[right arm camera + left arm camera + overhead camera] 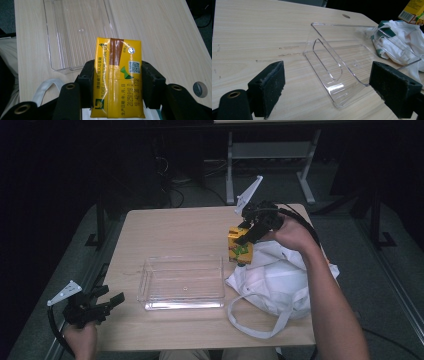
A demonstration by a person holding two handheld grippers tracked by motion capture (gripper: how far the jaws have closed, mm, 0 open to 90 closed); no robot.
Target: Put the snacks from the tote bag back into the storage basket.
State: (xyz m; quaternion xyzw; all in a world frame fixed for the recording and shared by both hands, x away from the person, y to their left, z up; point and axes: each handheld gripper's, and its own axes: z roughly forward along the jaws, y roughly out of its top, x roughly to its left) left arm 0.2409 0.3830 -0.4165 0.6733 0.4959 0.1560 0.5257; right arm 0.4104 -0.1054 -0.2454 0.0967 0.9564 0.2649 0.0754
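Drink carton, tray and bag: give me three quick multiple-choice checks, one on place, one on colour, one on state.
1. Where is the drink carton?
A. Lying in the tray
B. Held above the table, between tray and bag
C. On the floor

2. What is the carton's main colour?
A. Yellow
B. Blue
C. Red

3. How do the left gripper's jaws stand?
A. Shut on the tray
B. Shut on the bag
C. Open, holding nothing

Answers: 1 B, the right gripper clamps it beside the white bag. 2 A, yellow with a brown strip. 3 C, the jaws stand apart before the clear tray.
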